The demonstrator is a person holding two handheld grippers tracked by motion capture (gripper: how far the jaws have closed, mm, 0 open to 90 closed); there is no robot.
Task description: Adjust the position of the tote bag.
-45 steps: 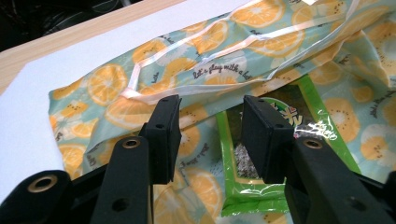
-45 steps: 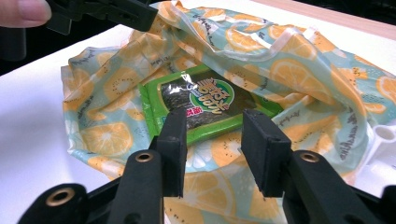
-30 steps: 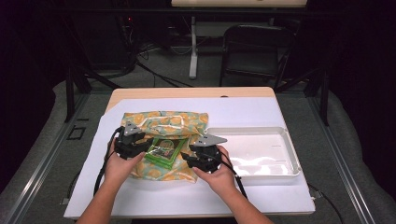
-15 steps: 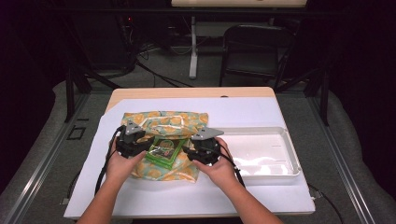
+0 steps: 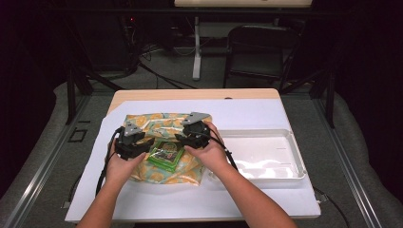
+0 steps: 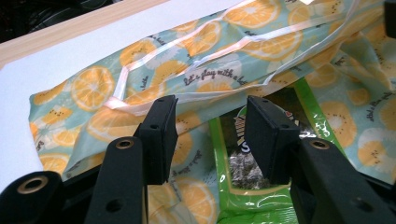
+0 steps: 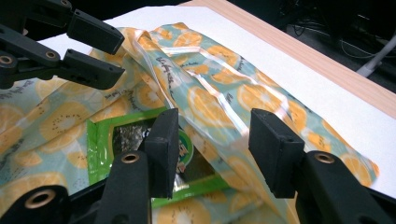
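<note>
Both grippers open over the fruit-print bag.

The green foil snack packet (image 5: 166, 154) lies on the pale blue, orange-slice-printed plastic bag (image 5: 157, 121), between the left gripper (image 5: 142, 147) and the right gripper (image 5: 183, 138). Both have just been opening; jaws stand wide, gripping nothing. The shallow white plastic tray (image 5: 290, 147) sits right of the bag, on the white-covered wooden table (image 5: 247, 111).

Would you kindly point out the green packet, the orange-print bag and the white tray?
green packet (image 5: 166, 155), high view, middle of its face.
orange-print bag (image 5: 157, 121), high view, far part of the fabric.
white tray (image 5: 298, 156), high view, right rim.
</note>
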